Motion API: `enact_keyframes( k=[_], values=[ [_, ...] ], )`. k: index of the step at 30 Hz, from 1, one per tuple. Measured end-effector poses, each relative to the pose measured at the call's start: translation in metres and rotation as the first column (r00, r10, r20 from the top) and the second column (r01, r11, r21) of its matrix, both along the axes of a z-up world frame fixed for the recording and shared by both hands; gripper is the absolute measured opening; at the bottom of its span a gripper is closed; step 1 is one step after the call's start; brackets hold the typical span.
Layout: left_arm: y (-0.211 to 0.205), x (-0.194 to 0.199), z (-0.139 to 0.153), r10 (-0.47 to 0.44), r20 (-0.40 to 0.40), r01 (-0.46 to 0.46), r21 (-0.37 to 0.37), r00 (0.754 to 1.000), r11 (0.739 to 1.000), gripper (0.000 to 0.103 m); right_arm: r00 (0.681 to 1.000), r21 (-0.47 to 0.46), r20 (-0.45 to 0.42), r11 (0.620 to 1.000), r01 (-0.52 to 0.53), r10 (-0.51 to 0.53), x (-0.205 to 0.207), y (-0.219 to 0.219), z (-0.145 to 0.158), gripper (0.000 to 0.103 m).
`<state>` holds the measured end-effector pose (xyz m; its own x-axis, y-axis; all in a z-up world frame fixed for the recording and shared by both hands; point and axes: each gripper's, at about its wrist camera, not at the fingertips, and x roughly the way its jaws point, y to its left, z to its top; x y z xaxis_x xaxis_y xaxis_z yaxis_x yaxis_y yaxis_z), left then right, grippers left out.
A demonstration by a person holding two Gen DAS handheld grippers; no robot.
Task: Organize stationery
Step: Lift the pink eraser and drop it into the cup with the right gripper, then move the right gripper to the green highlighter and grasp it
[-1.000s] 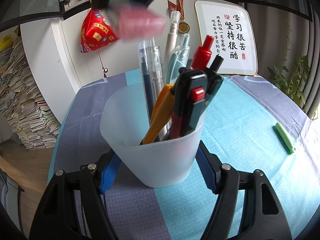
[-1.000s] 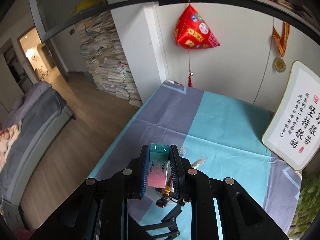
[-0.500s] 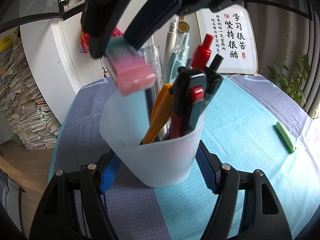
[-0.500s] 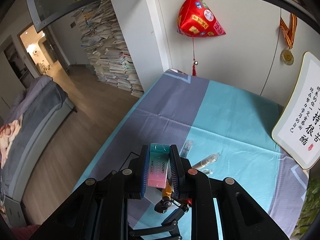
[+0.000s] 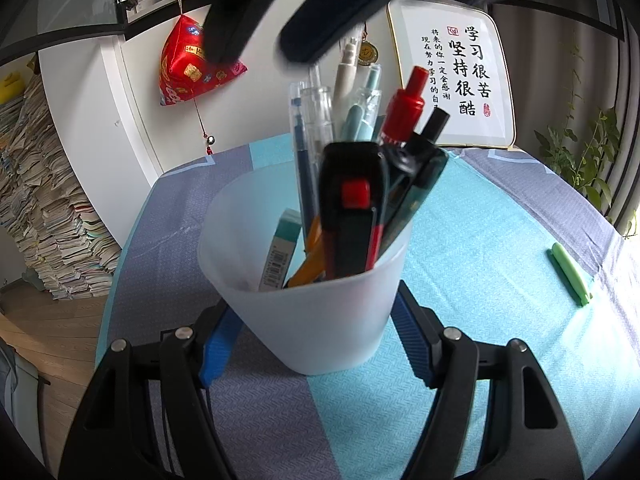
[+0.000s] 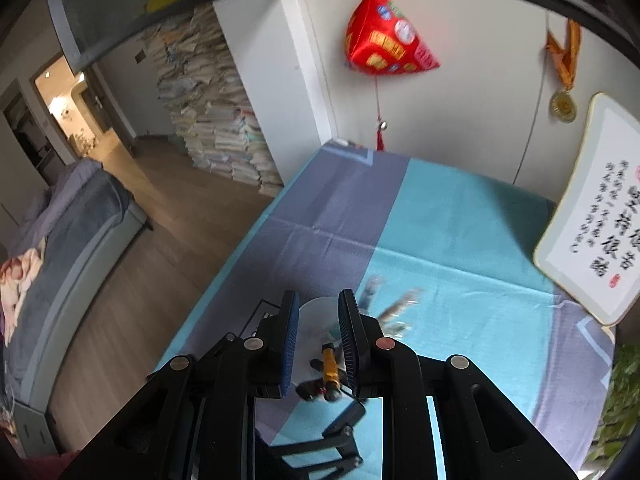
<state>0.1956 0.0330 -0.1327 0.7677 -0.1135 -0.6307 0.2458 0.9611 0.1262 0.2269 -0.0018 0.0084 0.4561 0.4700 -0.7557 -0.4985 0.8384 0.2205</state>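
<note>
A frosted white pen cup (image 5: 316,312) stands on the striped cloth, full of pens, an orange pen and a black-and-red utility knife (image 5: 350,216). My left gripper (image 5: 316,344) is shut on the cup, its blue pads on both sides. A teal-and-pink eraser box (image 5: 280,252) stands inside the cup at the left. My right gripper (image 6: 318,336) hovers right above the cup (image 6: 316,316), open and empty; its dark fingers (image 5: 320,28) show blurred at the top of the left wrist view.
A green pen (image 5: 570,274) lies on the cloth at the right. A framed calligraphy board (image 5: 452,76) leans on the wall behind. A red hanging ornament (image 5: 192,68) and a medal hang there. The table's left edge (image 6: 240,248) drops to the floor.
My right gripper came down over the cup, opened and let go of the eraser box, which now stands inside the cup. It then lifted a little. The left gripper kept still.
</note>
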Motion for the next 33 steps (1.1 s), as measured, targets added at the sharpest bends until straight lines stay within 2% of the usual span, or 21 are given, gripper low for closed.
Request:
enact_keyframes(
  k=[5, 8, 12, 15, 17, 20, 24, 33],
  values=[
    [-0.001, 0.001, -0.001, 0.001, -0.004, -0.001, -0.001, 1.0, 1.0, 0.07, 0.994, -0.004, 0.051, 0.996, 0.092, -0.091, -0.013, -0.044, 0.026, 0.021],
    [-0.002, 0.001, -0.001, 0.002, -0.004, -0.002, -0.001, 1.0, 1.0, 0.07, 0.983, -0.038, 0.04, 0.983, 0.18, -0.179, -0.019, -0.077, 0.027, 0.021],
    [-0.002, 0.001, -0.001, 0.002, -0.004, -0.002, 0.0, 1.0, 1.0, 0.07, 0.948, -0.154, -0.044, 0.939, 0.306, -0.316, -0.023, -0.125, -0.008, 0.032],
    [-0.002, 0.001, -0.001, 0.002, -0.004, -0.002, -0.001, 1.0, 1.0, 0.07, 0.905, -0.23, -0.137, 0.902, 0.366, -0.402, -0.029, -0.157, -0.052, 0.032],
    [-0.002, 0.001, -0.001, 0.002, -0.004, -0.002, -0.001, 1.0, 1.0, 0.07, 0.871, -0.246, -0.21, 0.886, 0.392, -0.444, -0.032, -0.174, -0.081, 0.032],
    [-0.002, 0.001, -0.001, 0.002, -0.004, -0.002, -0.001, 1.0, 1.0, 0.07, 0.84, -0.232, -0.287, 0.884, 0.405, -0.46, -0.038, -0.187, -0.11, 0.032],
    [-0.002, 0.001, -0.001, 0.002, -0.004, -0.002, -0.001, 1.0, 1.0, 0.07, 0.825, -0.196, -0.328, 0.887, 0.418, -0.461, -0.037, -0.191, -0.122, 0.032],
    [-0.002, 0.001, -0.001, 0.002, -0.004, -0.002, 0.0, 1.0, 1.0, 0.07, 0.817, -0.221, -0.336, 0.883, 0.415, -0.468, -0.026, -0.179, -0.133, 0.032]
  ],
)
